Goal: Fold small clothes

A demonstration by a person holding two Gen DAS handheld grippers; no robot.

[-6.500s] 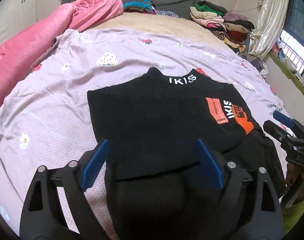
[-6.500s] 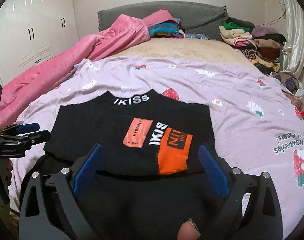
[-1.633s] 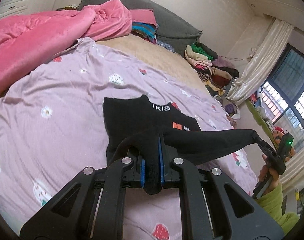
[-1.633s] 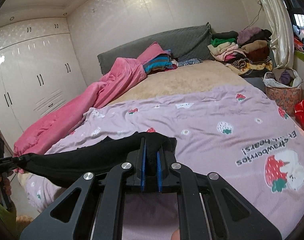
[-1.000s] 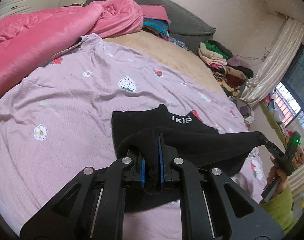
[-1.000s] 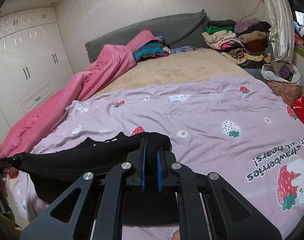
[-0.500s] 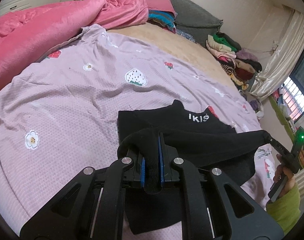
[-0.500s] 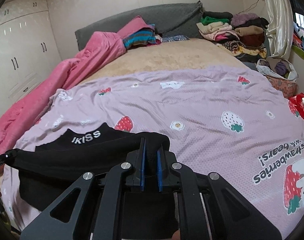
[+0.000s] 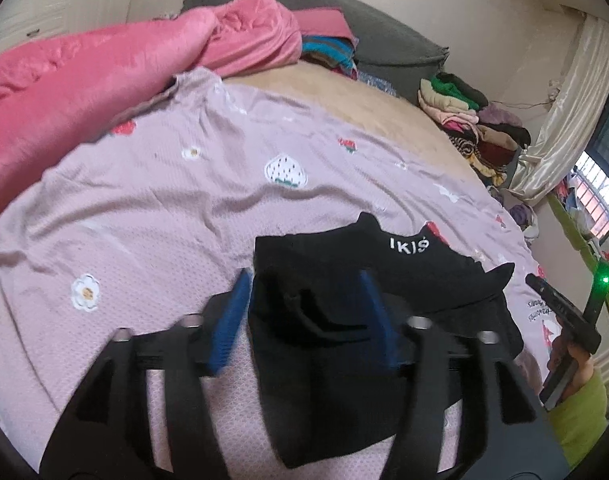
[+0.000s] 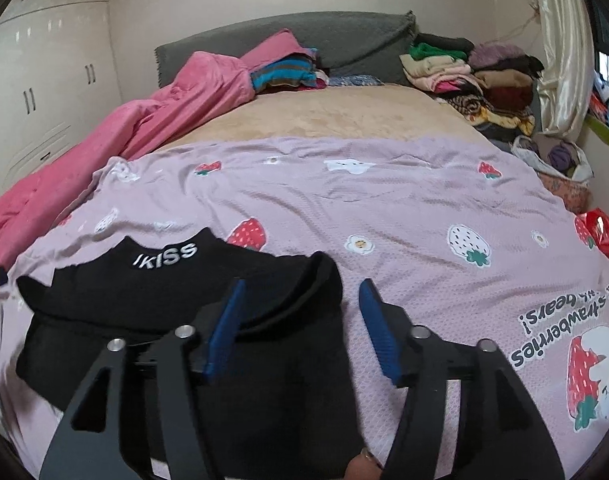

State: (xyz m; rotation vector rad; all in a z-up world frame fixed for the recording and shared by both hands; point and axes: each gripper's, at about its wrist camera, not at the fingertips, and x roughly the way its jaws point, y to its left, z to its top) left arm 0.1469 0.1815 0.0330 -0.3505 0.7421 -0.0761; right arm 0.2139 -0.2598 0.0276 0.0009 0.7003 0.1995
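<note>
Spreading both sets of fingers apart, you are letting the black top (image 10: 176, 320) rest on the lilac bedsheet (image 10: 404, 208), your left gripper (image 9: 304, 316) and right gripper (image 10: 300, 320) gripping nothing. You are finishing the hem-to-collar fold; next, likely a sideways fold. Collar pointing toward the headboard, its long axis running left to right.

The black folded top printed IKISS (image 10: 160, 292) lies lower left in the right wrist frame on the lilac strawberry-print sheet (image 10: 384, 200); the crumpled pink quilt (image 10: 144, 128) sits upper left, the stacked folded clothes (image 10: 464, 68) upper right.
</note>
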